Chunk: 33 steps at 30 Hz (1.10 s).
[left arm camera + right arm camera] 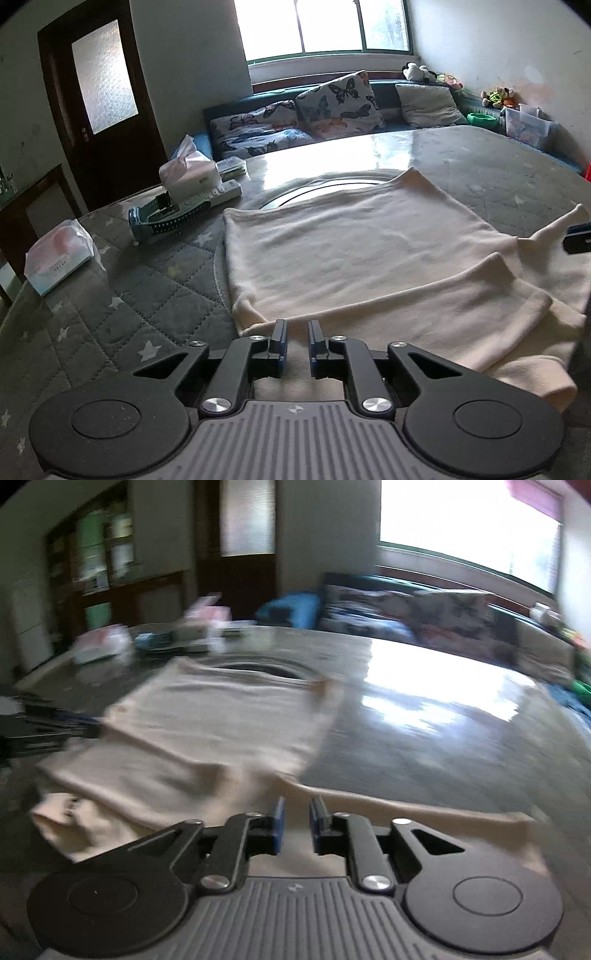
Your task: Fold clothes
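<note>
Cream fleecy garment [354,254], soft and partly folded, lies frame centre on grey quilted star-print table cover [122,295] | left gripper [297,341] at its near hem, jaws slightly parted, empty | right gripper [297,821] likewise over cloth; view blurred.

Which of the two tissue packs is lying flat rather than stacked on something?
The soft pack at the table's left edge lies flat on the quilted cover; the other tissue pack sits atop a white remote.

Tissue boxes [190,173] crowd left; table [498,162] right open.
</note>
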Each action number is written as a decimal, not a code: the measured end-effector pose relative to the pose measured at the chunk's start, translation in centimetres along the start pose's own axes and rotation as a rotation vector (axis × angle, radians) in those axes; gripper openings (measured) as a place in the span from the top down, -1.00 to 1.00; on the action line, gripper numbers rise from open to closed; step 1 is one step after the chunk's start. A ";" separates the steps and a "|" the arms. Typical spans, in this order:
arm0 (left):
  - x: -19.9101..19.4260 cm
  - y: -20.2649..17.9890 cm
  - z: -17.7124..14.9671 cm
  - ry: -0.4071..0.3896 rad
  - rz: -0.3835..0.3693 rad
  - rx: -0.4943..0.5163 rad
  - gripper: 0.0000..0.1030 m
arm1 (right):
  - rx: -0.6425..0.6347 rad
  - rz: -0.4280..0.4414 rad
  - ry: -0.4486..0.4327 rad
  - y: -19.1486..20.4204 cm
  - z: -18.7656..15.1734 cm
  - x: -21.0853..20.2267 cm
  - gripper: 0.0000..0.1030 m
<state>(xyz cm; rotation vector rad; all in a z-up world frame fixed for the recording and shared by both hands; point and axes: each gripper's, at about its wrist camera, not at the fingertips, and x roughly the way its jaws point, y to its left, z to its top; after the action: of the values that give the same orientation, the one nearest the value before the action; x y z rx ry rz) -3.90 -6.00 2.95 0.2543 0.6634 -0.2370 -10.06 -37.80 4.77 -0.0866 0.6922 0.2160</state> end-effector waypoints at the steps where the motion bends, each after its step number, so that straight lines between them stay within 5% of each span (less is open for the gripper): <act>1: -0.3 -0.1 0.0 -0.003 -0.002 0.002 0.74 | 0.024 -0.037 0.002 -1.1 -0.4 -0.4 0.53; 9: -2.0 -1.0 0.0 -0.022 -0.004 0.006 0.54 | 0.202 -0.270 -0.003 -8.8 -3.8 -2.6 0.28; 12: -2.3 -1.5 0.0 -0.024 -0.008 0.023 0.54 | 0.260 -0.280 -0.003 -10.2 -4.5 -2.4 0.25; 16: -2.5 -2.1 -0.1 -0.026 -0.007 0.036 0.29 | 0.309 -0.305 -0.014 -11.3 -5.3 -2.0 0.23; 25: -2.4 -2.7 -0.4 -0.009 -0.006 0.047 0.28 | 0.323 -0.321 -0.025 -12.2 -5.9 -0.8 0.18; 27: -2.3 -2.9 -0.4 -0.005 -0.011 0.048 0.27 | 0.328 -0.307 -0.025 -12.2 -5.9 -0.9 0.24; 31: -2.4 -3.8 -0.5 -0.005 -0.031 0.067 0.19 | 0.339 -0.280 -0.024 -12.4 -5.8 -1.3 0.80; 33: -2.5 -4.4 -0.5 -0.009 -0.045 0.080 0.17 | 0.345 -0.266 -0.024 -12.5 -5.8 -1.4 0.84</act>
<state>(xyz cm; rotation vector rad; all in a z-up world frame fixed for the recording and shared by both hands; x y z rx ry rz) -7.40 -9.68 3.39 0.3156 0.6517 -0.3079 -11.93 -51.08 1.34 0.1531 0.6774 -0.1587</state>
